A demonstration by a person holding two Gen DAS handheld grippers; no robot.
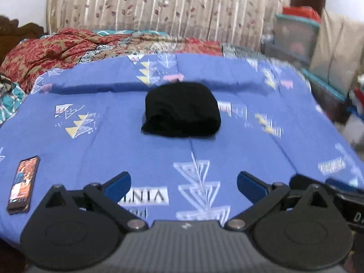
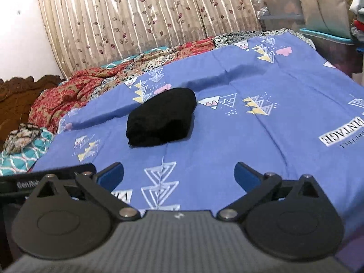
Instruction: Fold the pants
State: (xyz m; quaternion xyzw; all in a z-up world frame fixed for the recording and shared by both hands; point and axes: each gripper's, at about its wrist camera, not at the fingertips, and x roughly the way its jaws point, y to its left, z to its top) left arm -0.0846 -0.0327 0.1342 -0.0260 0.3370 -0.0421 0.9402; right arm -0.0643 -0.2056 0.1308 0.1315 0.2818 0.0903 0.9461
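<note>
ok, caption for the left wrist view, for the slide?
Open left gripper above the blue patterned bedsheet, folded black pants lying ahead, phone at left.

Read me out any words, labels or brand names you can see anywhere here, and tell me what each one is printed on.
"VINTAGE": white label printed on the blue bedsheet, seen sideways in the right wrist view; the smaller line beside it is too blurred to read.
"LNIA": part of a white label on the bedsheet, left wrist view, cut off by the left gripper's fingers.
"GenR...": cut-off lettering on the black device.
Phone: screen unreadable.
</note>
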